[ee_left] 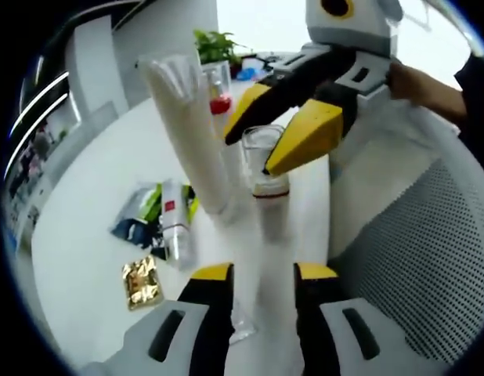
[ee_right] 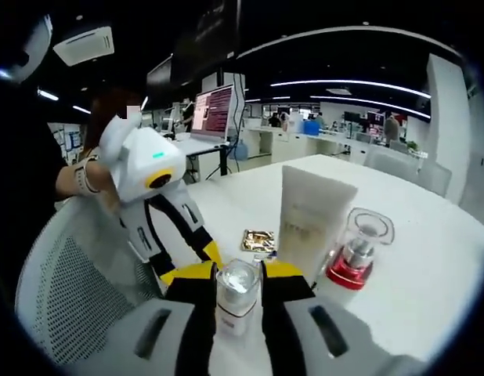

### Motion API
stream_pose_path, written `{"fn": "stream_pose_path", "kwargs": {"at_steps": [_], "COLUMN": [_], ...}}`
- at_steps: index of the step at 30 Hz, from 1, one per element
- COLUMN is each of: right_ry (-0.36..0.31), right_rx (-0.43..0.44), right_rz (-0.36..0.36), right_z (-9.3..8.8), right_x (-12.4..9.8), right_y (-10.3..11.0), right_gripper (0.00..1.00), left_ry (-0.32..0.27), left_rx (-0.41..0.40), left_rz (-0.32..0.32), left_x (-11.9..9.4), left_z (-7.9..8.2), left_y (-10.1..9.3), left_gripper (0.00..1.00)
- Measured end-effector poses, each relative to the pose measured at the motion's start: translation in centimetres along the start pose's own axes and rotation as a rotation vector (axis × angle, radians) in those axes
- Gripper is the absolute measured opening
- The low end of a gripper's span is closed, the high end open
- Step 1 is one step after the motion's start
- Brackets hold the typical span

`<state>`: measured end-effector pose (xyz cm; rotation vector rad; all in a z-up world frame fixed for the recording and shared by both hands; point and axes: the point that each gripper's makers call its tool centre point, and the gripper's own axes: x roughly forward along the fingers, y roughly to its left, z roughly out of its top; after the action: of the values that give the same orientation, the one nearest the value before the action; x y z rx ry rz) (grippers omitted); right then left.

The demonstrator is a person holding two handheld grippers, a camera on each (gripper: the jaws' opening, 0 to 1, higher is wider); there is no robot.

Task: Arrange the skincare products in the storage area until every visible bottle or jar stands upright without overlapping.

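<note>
Between the right gripper's jaws stands a small clear-capped bottle, clamped upright on the white desk. Just right of it stand a cream tube and a red-based jar. Left gripper holds a narrow gap around something pale I cannot identify.

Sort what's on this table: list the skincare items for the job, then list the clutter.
Job items: small clear bottle, held in the right gripper; cream tube; red-based bottle.

Clutter: gold foil packet; green and blue packets; potted plant.
</note>
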<state>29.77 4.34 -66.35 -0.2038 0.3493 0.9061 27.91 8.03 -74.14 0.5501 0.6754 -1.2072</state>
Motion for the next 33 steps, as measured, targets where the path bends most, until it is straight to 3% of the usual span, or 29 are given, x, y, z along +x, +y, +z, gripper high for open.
{"fn": "stream_pose_path", "kwargs": {"at_steps": [21,30,33], "right_ry": [0.008,0.009,0.019], "right_rx": [0.023,0.043,0.039], "right_rz": [-0.193,-0.209,-0.208], "right_z": [-1.4,-1.4,-1.5], "right_x": [-3.3,-3.3,-3.3], "right_y": [-3.9,-4.3,-4.2], "right_gripper": [0.21,0.23,0.28], "left_ry": [0.009,0.012,0.007], "left_rx": [0.001,0.001,-0.004], "left_rz": [0.002,0.007,0.011], "left_x": [0.1,0.0,-0.1], "left_z": [-0.1,-0.2,-0.2], "left_y": [-0.1,0.0,0.1], "left_gripper": [0.26,0.27,0.27]}}
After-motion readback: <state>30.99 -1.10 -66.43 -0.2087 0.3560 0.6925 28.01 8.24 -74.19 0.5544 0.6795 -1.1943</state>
